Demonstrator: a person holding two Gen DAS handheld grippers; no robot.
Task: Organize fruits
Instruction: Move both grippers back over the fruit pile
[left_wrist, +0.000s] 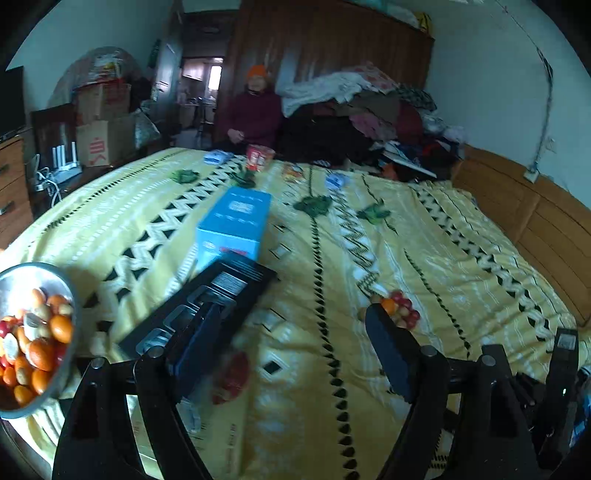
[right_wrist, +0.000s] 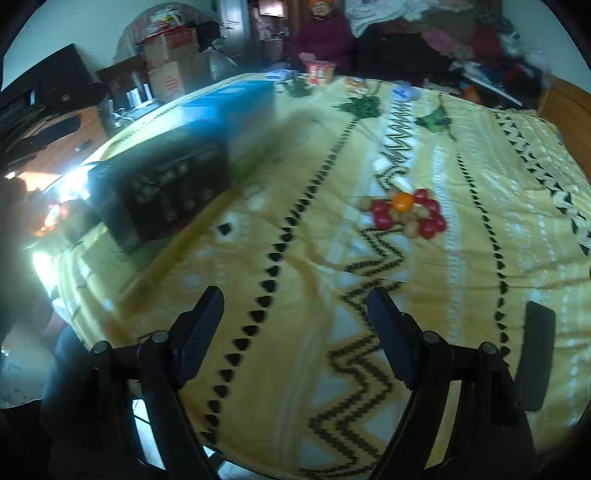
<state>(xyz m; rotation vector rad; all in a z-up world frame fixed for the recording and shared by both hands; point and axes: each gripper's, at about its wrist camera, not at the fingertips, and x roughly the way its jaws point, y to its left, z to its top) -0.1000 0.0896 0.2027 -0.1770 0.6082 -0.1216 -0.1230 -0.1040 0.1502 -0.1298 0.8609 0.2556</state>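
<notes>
Right of centre in the right wrist view, a small heap of loose fruit (right_wrist: 406, 213) lies on the yellow blanket (right_wrist: 480, 258), ahead and slightly right of the right gripper (right_wrist: 295, 334), which looks nearer to it. Both the right and the left gripper (left_wrist: 291, 349) are spread and hold nothing. At lower left, the metal bowl (left_wrist: 68, 295) holds more fruit beside a black tray (left_wrist: 207, 302).

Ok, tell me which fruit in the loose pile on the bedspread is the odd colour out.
The single orange fruit, sitting near the top middle of the pile. The fruits around it are red or pale tan; it alone is bright orange.
</notes>
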